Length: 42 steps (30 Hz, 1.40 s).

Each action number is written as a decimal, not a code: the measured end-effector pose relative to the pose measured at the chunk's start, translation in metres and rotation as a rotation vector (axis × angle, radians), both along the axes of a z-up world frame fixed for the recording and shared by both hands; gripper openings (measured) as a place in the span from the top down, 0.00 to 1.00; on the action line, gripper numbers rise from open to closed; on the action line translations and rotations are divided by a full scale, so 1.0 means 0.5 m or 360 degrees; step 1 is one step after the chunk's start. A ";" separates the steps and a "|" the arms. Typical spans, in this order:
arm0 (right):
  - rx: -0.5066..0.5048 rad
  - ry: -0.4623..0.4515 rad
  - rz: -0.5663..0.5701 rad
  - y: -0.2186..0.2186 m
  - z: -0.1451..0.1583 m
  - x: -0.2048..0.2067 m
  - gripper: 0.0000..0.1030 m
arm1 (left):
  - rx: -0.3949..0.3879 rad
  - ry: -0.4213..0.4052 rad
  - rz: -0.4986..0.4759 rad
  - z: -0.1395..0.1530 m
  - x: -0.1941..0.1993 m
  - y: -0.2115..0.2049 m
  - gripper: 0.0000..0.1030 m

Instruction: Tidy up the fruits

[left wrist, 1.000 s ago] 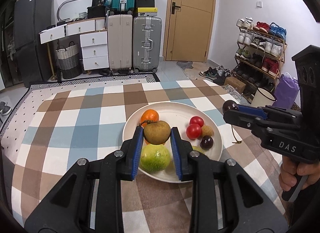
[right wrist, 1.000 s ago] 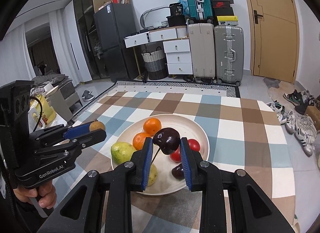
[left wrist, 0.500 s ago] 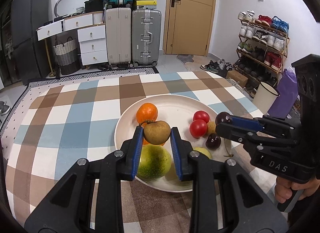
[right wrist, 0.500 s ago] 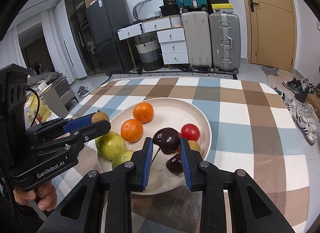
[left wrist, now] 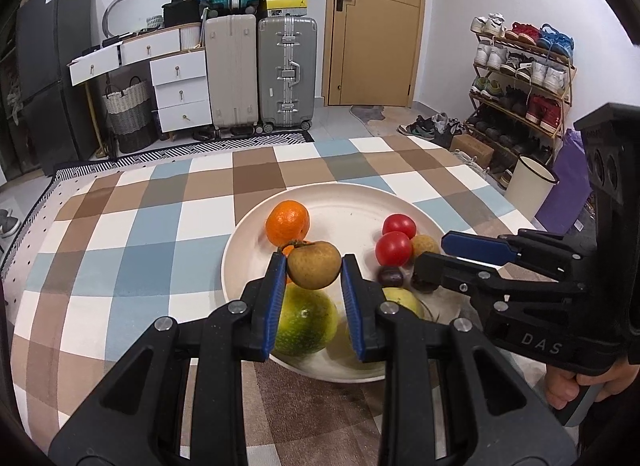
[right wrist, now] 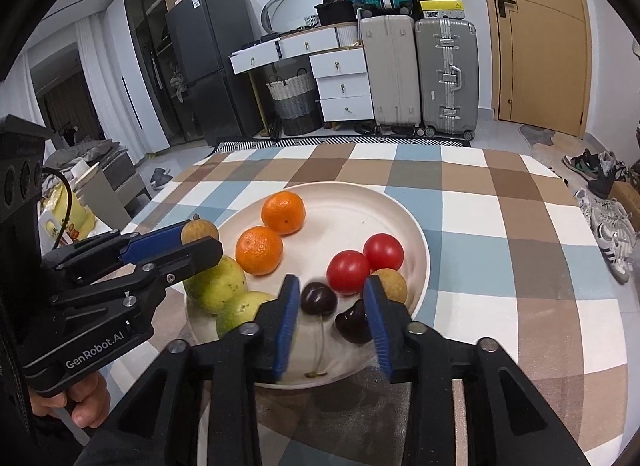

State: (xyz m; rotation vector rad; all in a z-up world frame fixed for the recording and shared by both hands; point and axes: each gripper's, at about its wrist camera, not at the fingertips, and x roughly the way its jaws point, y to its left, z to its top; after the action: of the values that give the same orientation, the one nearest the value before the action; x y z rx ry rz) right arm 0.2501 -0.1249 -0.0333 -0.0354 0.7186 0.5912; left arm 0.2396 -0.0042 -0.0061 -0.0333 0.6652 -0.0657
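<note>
Blue rubber pads on the left gripper point(left wrist: 314, 270) pinch a small tan-brown round fruit point(left wrist: 314, 270), held just above the near part of the cream round plate point(left wrist: 360, 209) that sits on the brown, blue and white checked tablecloth point(left wrist: 140, 225). Directly beneath that gripper's tips lies a large green-yellow citrus point(left wrist: 305, 324), with two orange mandarins ahead of it, the nearer mostly hidden behind the held fruit.

Over the plate's near edge, the right gripper point(right wrist: 331, 308) has its jaws opening. Two dark purple cherries lie between them: one point(right wrist: 318, 298) close to the left-hand pad, the other point(right wrist: 354, 324) just beside the right-hand pad, slightly blurred. Neither looks pressed, so the right gripper's cherry appears to be released onto the plate. Ahead of its tips sit two red tomatoes point(right wrist: 362, 262) and another small tan fruit point(right wrist: 390, 285).

The step in hand seems to be depositing fruit on the plate, right side finishing, left side still to go. Next, the right gripper likely needs to lift straight back without nudging the loose cherries or their stems. The left should probably find bare plate beside the citrus, not atop it, before letting go, since a round fruit would roll off.
</note>
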 end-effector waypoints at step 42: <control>0.0116 -0.0215 0.0035 -0.077 0.022 -0.119 0.01 | -0.0073 -0.0227 0.0132 0.013 -0.170 0.054 0.00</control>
State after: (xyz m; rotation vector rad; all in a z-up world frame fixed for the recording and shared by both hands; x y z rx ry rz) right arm 0.1906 -0.1634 -0.0221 -0.0152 0.5660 0.6293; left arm 0.1547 0.0229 0.0004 -0.0991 0.5189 -0.0035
